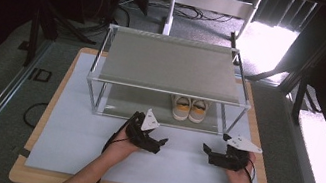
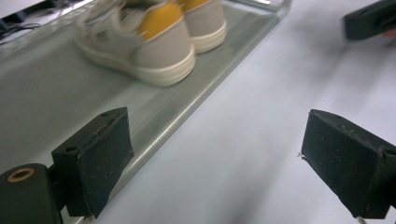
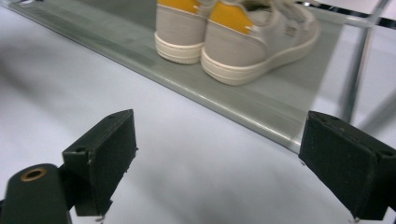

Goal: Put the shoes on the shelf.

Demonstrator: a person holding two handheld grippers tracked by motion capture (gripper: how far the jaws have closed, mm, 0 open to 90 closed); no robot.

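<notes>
Grippers first: our left gripper (image 1: 160, 143) sits low over the pale mat (image 1: 89, 154), its jaws spread wide with nothing between them, and in the left gripper view the two black pads (image 2: 100, 158) frame bare mat and the front edge of the rack's lower shelf (image 2: 56, 88). Our right gripper (image 1: 206, 151) is just as wide and just as empty, held near the mat's right side, its jaws turned toward the left one. The two tips point at each other across a stretch of bare mat, apart and not touching. Each carries a grey three-cornered plate on top

Beyond them stands a metal-framed rack (image 1: 99, 67) with two shelves, set on the mat toward the far side of the wooden table (image 1: 19, 175). On its lower shelf, toward the right, we see a pair of small shoes (image 1: 189, 109) (beige with yellow heels and cream soles), side by side and touching, heels facing us. In the right gripper view the shoes (image 3: 243, 42) stand upright just behind the shelf's front lip, near a chrome leg (image 3: 355, 79) of the rack. Both grippers are well clear of the shoes
</notes>
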